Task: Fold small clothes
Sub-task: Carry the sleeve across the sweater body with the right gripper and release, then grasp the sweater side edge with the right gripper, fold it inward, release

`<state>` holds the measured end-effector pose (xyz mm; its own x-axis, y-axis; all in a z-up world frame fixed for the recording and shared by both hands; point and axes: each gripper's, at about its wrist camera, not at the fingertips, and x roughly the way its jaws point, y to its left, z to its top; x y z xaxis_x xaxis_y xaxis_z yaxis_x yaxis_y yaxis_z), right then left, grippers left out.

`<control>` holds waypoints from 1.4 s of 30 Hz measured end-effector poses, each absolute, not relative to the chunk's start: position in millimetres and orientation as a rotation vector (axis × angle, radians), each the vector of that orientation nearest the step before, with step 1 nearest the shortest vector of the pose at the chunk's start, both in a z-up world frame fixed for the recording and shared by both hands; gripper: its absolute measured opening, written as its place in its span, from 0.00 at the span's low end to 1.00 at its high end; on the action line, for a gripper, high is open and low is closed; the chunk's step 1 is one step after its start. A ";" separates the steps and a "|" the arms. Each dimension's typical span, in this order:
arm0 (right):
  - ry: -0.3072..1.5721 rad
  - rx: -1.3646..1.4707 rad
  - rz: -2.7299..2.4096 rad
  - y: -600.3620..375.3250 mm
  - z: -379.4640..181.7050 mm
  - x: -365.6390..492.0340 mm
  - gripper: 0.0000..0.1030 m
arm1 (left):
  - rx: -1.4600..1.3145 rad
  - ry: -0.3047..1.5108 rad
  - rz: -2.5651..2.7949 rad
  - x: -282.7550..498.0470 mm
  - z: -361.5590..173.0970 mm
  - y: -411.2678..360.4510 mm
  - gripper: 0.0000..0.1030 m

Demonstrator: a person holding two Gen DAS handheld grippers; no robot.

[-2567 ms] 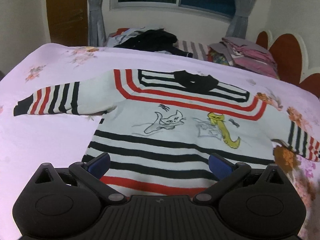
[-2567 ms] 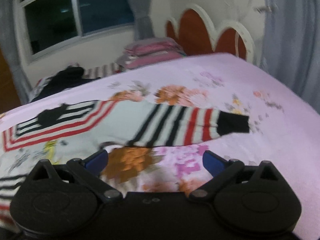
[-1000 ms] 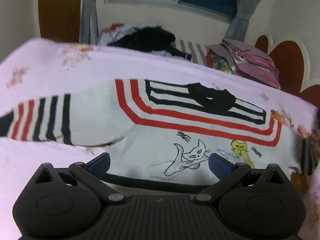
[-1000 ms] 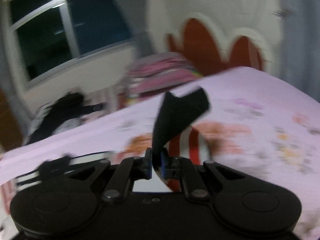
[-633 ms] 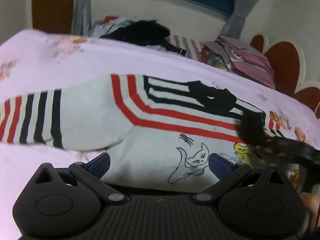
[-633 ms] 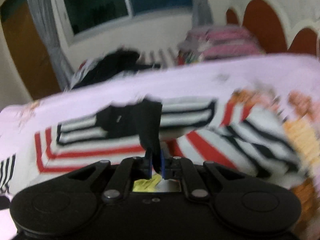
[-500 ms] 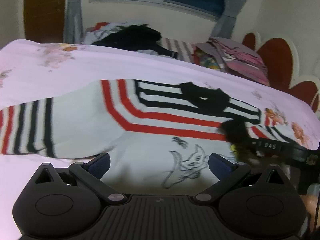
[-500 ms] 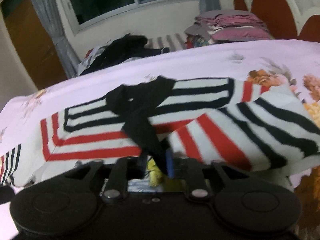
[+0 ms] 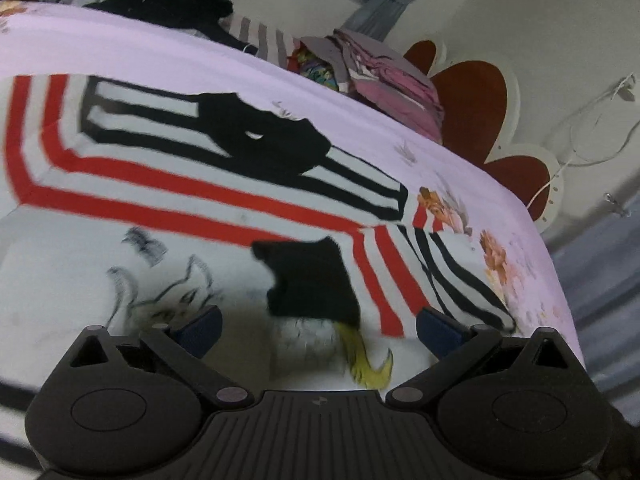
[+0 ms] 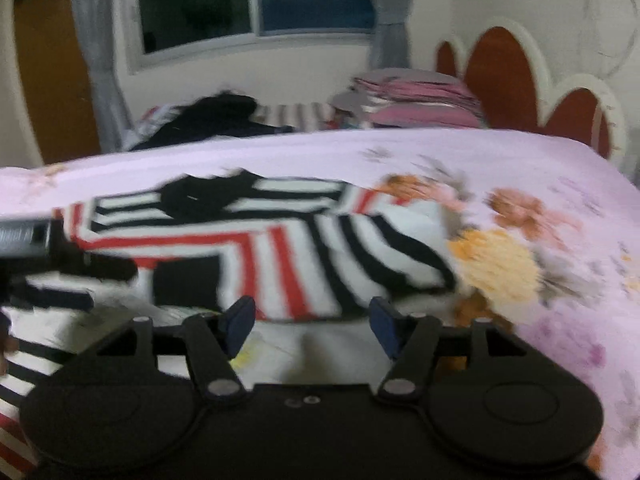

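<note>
The sweater (image 9: 168,184) lies flat on the bed (image 9: 472,168), its right sleeve (image 9: 404,272) folded across the chest. Only the left view shows the cat drawings (image 9: 172,292); only the right view shows the window (image 10: 256,0). The left gripper (image 9: 318,322) is open and empty. The right gripper (image 10: 310,320), nothing between its pads, is opening.

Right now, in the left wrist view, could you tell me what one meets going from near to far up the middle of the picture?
Left tongs → black cuff of the folded-in sleeve → red stripes on the sweater → black collar → pink bedsheet → clothes pile at the far edge.
</note>
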<state>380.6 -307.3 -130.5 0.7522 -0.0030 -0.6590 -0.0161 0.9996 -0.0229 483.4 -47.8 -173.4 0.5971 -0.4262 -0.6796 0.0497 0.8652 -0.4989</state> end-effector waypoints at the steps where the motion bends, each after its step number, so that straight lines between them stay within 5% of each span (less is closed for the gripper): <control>1: 0.731 -0.019 -0.016 -314.4 -133.8 381.4 0.60 | -0.457 0.893 -0.284 487.9 -177.8 -51.0 1.00; 3: 0.750 0.003 -0.059 -327.1 -140.7 382.2 0.60 | -0.464 0.893 -0.289 494.5 -185.0 -57.0 0.99; 5: 0.765 0.025 -0.094 -336.2 -147.4 385.4 0.60 | -0.457 0.888 -0.310 499.4 -191.7 -62.5 0.68; 10: 0.779 0.084 -0.131 -352.1 -156.6 393.0 0.60 | -0.461 0.895 -0.328 504.4 -201.1 -67.9 0.61; 16: 0.794 0.160 -0.174 -369.6 -161.9 408.4 0.60 | -0.534 0.854 -0.305 510.0 -196.3 -55.5 0.10; 24: 0.817 0.159 -0.141 -360.2 -171.0 427.9 0.54 | -0.622 0.675 -0.280 495.4 -152.0 -14.9 0.07; 28: 0.830 0.172 -0.119 -353.1 -174.3 436.3 0.31 | -0.599 0.610 -0.207 483.5 -141.0 21.4 0.07; 37: 0.839 0.149 -0.125 -349.9 -177.9 435.9 0.14 | -0.522 0.703 -0.044 483.6 -183.4 63.3 0.00; 42: 0.874 0.190 -0.116 -361.8 -181.5 431.3 0.13 | -0.475 0.767 -0.018 486.2 -204.4 55.3 0.00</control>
